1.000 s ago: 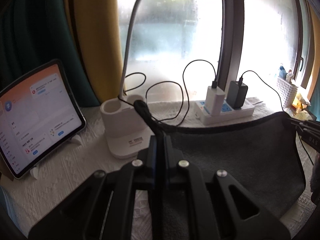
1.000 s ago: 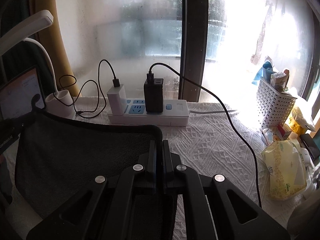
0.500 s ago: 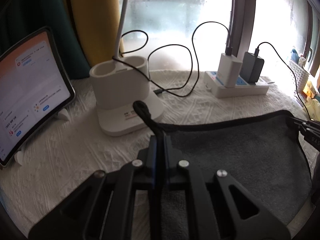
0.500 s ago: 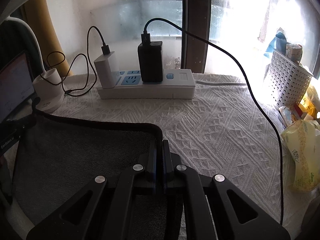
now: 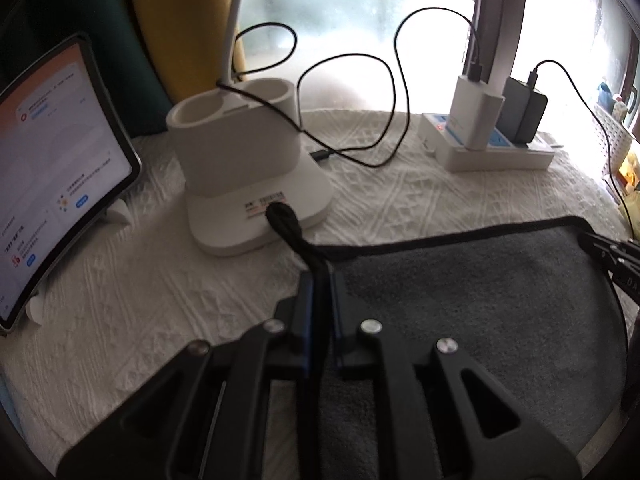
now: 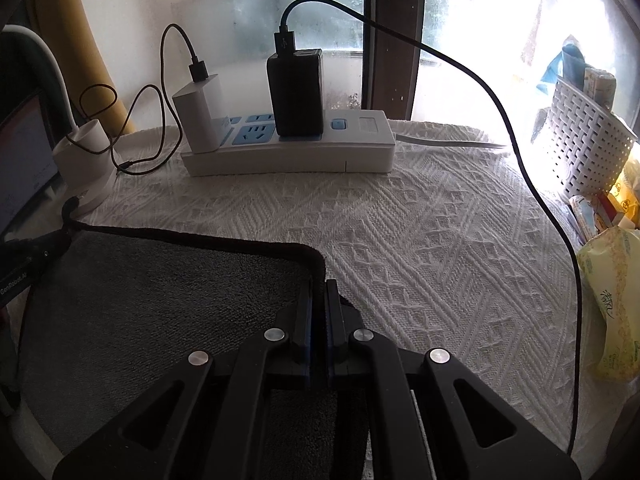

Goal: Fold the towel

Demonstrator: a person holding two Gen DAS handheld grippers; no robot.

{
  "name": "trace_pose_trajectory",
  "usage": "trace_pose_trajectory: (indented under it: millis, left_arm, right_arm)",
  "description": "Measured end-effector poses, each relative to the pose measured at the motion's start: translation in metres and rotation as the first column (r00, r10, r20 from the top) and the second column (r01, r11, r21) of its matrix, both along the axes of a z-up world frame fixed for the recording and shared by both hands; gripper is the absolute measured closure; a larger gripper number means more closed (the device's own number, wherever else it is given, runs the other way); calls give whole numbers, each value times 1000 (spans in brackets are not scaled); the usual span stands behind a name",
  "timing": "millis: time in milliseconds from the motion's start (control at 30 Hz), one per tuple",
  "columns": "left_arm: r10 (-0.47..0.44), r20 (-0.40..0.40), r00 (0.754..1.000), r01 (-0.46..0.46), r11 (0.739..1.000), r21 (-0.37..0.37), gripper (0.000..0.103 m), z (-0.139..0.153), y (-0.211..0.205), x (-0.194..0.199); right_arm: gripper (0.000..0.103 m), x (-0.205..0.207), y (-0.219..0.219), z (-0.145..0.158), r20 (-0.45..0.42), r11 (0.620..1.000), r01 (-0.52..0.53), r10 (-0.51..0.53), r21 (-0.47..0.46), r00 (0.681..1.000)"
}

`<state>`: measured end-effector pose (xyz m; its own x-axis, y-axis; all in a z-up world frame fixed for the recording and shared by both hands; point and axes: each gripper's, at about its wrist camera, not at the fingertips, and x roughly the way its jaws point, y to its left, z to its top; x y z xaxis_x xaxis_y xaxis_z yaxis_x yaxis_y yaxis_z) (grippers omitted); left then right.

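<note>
A dark grey towel (image 5: 472, 304) with a black hem is stretched between my two grippers, low over the white textured tablecloth (image 5: 140, 280). My left gripper (image 5: 318, 280) is shut on the towel's left corner, which sticks up past the fingers. My right gripper (image 6: 319, 292) is shut on the towel's right corner (image 6: 316, 260). In the right wrist view the towel (image 6: 160, 300) spreads to the left, with the left gripper at the far left edge (image 6: 36, 252). The right gripper shows at the right edge of the left wrist view (image 5: 612, 256).
A white lamp base (image 5: 248, 164) stands just beyond the left corner. A tablet (image 5: 52, 160) leans at the left. A white power strip (image 6: 288, 148) with two chargers and black cables sits at the back. A white basket (image 6: 584, 136) and packets (image 6: 612, 304) are at the right.
Both grippers have moved forward and down with the towel, toward the lamp base and power strip. The towel's far hem now lies lower, close to the tablecloth.
</note>
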<state>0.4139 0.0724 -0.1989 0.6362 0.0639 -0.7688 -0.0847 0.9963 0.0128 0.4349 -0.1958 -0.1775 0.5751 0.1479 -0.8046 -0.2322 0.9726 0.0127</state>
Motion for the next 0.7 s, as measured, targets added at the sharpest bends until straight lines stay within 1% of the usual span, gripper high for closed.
trace_pose_trajectory:
  millis: [133,233,300,333,367,400,433,467,500,567,600,633,700]
  left_arm:
    - [20,39,999,-21,1000,14,92,11,-1,-9]
    - [42,66,997,-44,999,25,88,20,0,-15]
    - [49,86,995,-53,998,40,85,25,-1,-20]
    - [54,92,994,-58,997,44,83,28,-1,-22]
    - [60,97,993,-64,997,45,81,31,-1,-25]
    - [65,102,993,-70,996,49,76,34,-1,-27]
    - [69,106,992,-75,996,52,69,36,-1,-30]
    - [71,111,991,-77,996,48,62,39,-1,-32]
    - [74,119,990,-79,996,38,56,42,0,-35]
    - [84,134,987,-86,996,11,52,48,3,-42]
    - [88,145,985,-89,996,2,46,52,5,-46]
    - [90,156,984,-91,996,-2,36,56,6,-50]
    - [89,175,981,-89,996,-8,26,64,5,-59]
  right_arm:
    - [96,-1,0,1,1,1000,6,-6,-13,1000]
    - [86,-1,1,4,5,999,19,-19,-32,1000]
    - [67,-2,-1,7,7,999,38,-38,-37,999]
    - [63,-4,-3,9,10,998,46,-46,-32,999]
    - [53,-6,-4,12,14,998,52,-51,-28,999]
    - [40,-8,-4,16,21,998,57,-56,-30,998]
    - [35,-11,-4,19,32,998,61,-60,-34,998]
    - [26,-14,-4,23,48,997,67,-65,-42,997]
    - [21,-18,-4,26,62,996,70,-67,-50,996]
    - [21,-25,-2,33,78,996,69,-65,-52,995]
    - [21,-29,-1,36,82,996,67,-62,-51,995]
    - [21,-33,0,39,87,997,64,-60,-50,994]
    - [20,-42,2,46,96,997,57,-52,-49,994]
